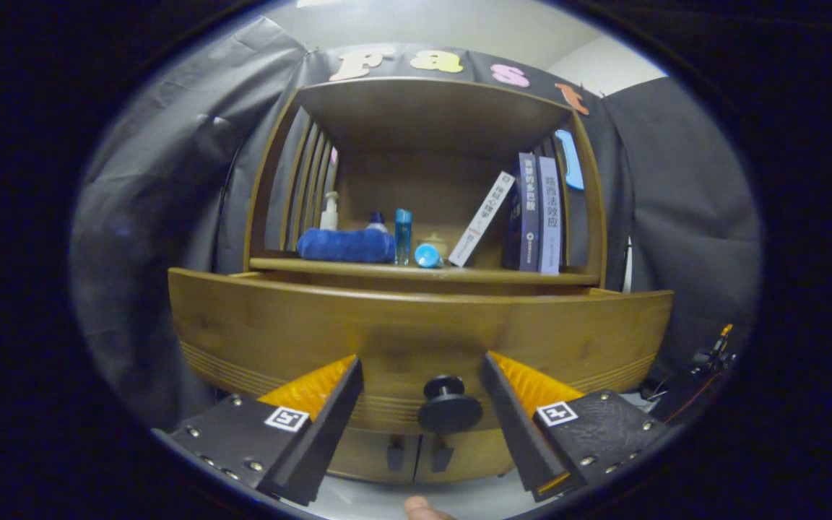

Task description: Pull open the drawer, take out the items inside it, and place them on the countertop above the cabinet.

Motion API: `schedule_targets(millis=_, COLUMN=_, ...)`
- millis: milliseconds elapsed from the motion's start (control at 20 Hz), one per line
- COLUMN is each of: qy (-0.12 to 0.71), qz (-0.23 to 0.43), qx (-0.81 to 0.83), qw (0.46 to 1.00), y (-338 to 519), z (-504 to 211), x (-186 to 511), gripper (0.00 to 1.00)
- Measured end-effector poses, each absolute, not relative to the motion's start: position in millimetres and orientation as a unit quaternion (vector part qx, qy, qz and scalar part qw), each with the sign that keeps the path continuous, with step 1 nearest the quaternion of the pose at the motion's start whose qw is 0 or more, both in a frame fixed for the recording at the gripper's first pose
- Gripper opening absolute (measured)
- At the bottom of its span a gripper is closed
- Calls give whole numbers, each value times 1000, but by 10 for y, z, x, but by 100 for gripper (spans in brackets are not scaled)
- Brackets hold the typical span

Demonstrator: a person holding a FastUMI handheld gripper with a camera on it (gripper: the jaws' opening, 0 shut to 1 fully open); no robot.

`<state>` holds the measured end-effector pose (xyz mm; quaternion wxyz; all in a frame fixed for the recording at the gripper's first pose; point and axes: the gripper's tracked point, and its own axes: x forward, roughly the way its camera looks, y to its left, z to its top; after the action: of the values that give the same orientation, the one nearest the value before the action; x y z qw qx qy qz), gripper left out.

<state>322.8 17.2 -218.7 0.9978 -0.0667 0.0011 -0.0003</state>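
Gripper: I had the gripper spread wide, its fingers either side of the knob and pressing on nothing.
Knob: the dark round knob sat between the fingers, a little toward the right one, apart from both.
Why so held: I judged that spread suited a closing pinch on the knob, since it was the only grip on that front.
Drawer: the drawer front stood at twelve o'clock from the fingers, a wide wooden band under the countertop. I could not tell whether it was shut flush or slightly out.
Countertop: the countertop lay at twelve o'clock beyond the drawer; on it were a folded blue cloth, a pump bottle, a blue bottle, a blue cap and books, one leaning.
Stage: this fitted either a drawer not opened or one closed again.
Hidden: the drawer's inside and any items there. Below, at six o'clock, two small cabinet-door handles were dim, and a fingertip was cut off.
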Motion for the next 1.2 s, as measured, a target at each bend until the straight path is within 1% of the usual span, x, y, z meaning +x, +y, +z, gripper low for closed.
schedule_targets(millis=300, qy=-17, qz=-2, qx=-58, qw=998, y=219, z=-2173, x=3494, gripper=99)
schedule_targets(millis=800, qy=-54, qz=1, qx=-36, qw=998, y=266, z=-2241, x=4125, gripper=99)
schedule_targets(millis=1100, qy=-56, qz=1, qx=-27, qw=998, y=271, z=-2266, x=4404, gripper=99)
schedule_targets(millis=1200, qy=-70, qz=4, qx=-13, qw=997, y=287, z=-2277, x=4410, gripper=99)
